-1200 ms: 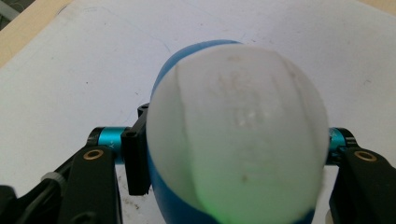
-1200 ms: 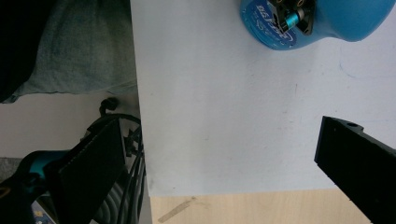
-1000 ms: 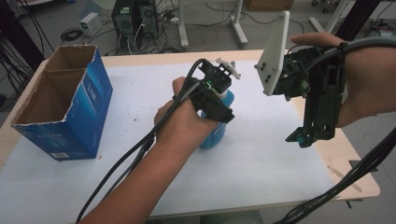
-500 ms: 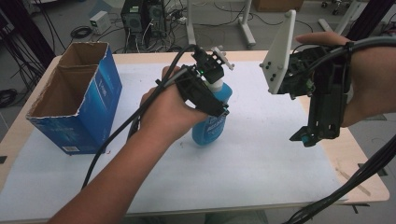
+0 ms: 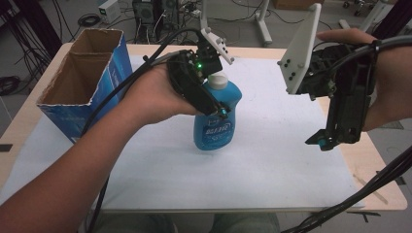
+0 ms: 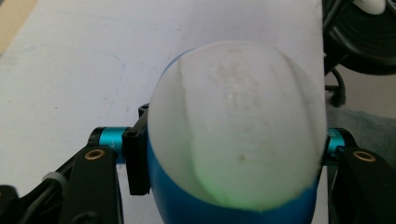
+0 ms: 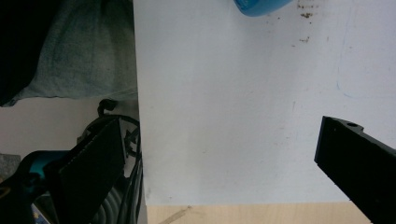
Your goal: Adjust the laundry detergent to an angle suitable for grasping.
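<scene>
From above, in the high view, a white sheet covers the wooden tabletop [image 5: 384,191]; near its middle stands a blue bottle [image 5: 217,121] with a white cap [image 5: 218,81], upright or nearly so, though whether its base rests on the sheet cannot be told; the left gripper [image 5: 219,109], carried by the left hand [image 5: 150,94], clamps the bottle at its upper body, just under the cap; a black cable trails from it toward the bottom edge; an open blue cardboard box [image 5: 82,87] stands well apart at the far left; on the right, the right hand [image 5: 388,82] holds the right gripper [image 5: 324,141] in the air above the sheet's right side, pointing down, well clear of the bottle.

Along the left gripper view, the white cap [image 6: 238,126] looms large with a strip of blue bottle [image 6: 233,212] below it; the black fingers [image 6: 135,158] press against the bottle on both sides, holding it.

Along the right gripper view, the two black fingers [image 7: 98,158] stand wide apart with nothing between them; beneath lies the white sheet and a strip of tabletop [image 7: 261,213]; a sliver of the blue bottle [image 7: 261,6] touches the top edge.
</scene>
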Tool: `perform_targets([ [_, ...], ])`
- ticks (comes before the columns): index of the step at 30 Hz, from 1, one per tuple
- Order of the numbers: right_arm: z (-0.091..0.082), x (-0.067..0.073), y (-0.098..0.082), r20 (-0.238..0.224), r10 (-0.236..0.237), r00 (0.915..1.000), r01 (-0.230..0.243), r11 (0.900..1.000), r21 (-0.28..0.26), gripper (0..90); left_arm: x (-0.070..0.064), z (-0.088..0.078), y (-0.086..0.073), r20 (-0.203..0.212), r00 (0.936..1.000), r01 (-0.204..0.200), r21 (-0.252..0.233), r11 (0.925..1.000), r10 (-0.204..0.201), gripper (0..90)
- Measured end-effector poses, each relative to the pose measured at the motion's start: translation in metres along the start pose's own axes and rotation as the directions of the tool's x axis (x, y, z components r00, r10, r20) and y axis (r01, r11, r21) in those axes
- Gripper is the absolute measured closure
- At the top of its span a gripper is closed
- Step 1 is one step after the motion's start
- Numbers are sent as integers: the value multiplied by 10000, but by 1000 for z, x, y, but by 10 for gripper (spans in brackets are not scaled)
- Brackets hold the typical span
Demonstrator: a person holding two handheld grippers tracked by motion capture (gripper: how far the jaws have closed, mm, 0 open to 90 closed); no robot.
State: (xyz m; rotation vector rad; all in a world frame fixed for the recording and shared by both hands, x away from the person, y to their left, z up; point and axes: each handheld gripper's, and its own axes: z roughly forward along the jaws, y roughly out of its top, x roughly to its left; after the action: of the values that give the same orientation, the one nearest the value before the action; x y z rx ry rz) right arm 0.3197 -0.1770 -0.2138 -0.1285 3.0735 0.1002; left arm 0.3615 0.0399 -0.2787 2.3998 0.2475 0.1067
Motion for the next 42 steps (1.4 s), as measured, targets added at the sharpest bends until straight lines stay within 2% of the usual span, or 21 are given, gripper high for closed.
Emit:
perform_targets([
  [6,2,4,5,47,-117,9999,116,9999,76,10,0,-5,-11,436,9968,-676,196,9975,667,378],
  [10,2,8,11,23,-212,9998,212,9997,112,10,1,-6,-20,741,9886,-1331,205,9909,1313,378],
  [12,2,8,13,6,-316,9995,316,9995,96,11,3,-7,-24,1069,9809,-1650,145,9862,1626,378],
  [13,2,8,14,15,-342,9994,342,9994,106,10,3,-6,-26,1225,9784,-1686,89,9856,1663,378],
  [15,2,8,16,15,-333,9994,332,9994,120,10,4,-7,-29,1462,9677,-2078,18,9782,2053,378],
  [17,3,8,17,14,-328,9995,328,9994,126,11,4,-6,-34,1642,9618,-2202,-125,9754,2192,378],
  [20,4,8,17,-17,-308,9995,309,9994,156,10,4,-5,-38,1837,9518,-2483,-88,9687,2456,378],
  [21,4,7,17,-22,-300,9995,300,9994,171,10,3,-5,-39,1879,9427,-2776,-173,9605,2758,378],
  [22,4,7,17,-37,-288,9996,289,9994,187,10,2,-4,-40,1937,9371,-2924,-190,9561,2904,378],
  [23,4,7,18,-32,-307,9995,307,9994,178,10,2,-4,-41,1990,9347,-2970,-175,9547,2944,378],
  [27,4,7,19,-41,-264,9996,265,9994,209,10,3,0,-43,2233,9165,-3381,-109,9411,3319,378],
  [28,4,7,19,-42,-262,9996,263,9994,207,10,3,1,-44,2269,9159,-3369,-136,9414,3311,378],
  [31,5,7,19,-58,-297,9995,299,9993,212,11,4,2,-47,2355,9051,-3582,-268,9333,3541,377],
  [33,5,7,18,-54,-277,9996,278,9994,193,10,5,3,-49,2446,9020,-3588,-339,9328,3558,377],
  [37,7,5,16,-99,-196,9998,198,9997,175,11,8,4,-52,2508,9006,-3575,-371,9332,3550,377],
  [38,7,5,16,-99,-196,9998,198,9997,175,11,9,4,-53,2505,8976,-3665,-330,9298,3627,377],
  [42,10,5,16,-140,-174,9997,176,9997,177,10,11,3,-55,2567,8928,-3745,-339,9266,3702,377],
])
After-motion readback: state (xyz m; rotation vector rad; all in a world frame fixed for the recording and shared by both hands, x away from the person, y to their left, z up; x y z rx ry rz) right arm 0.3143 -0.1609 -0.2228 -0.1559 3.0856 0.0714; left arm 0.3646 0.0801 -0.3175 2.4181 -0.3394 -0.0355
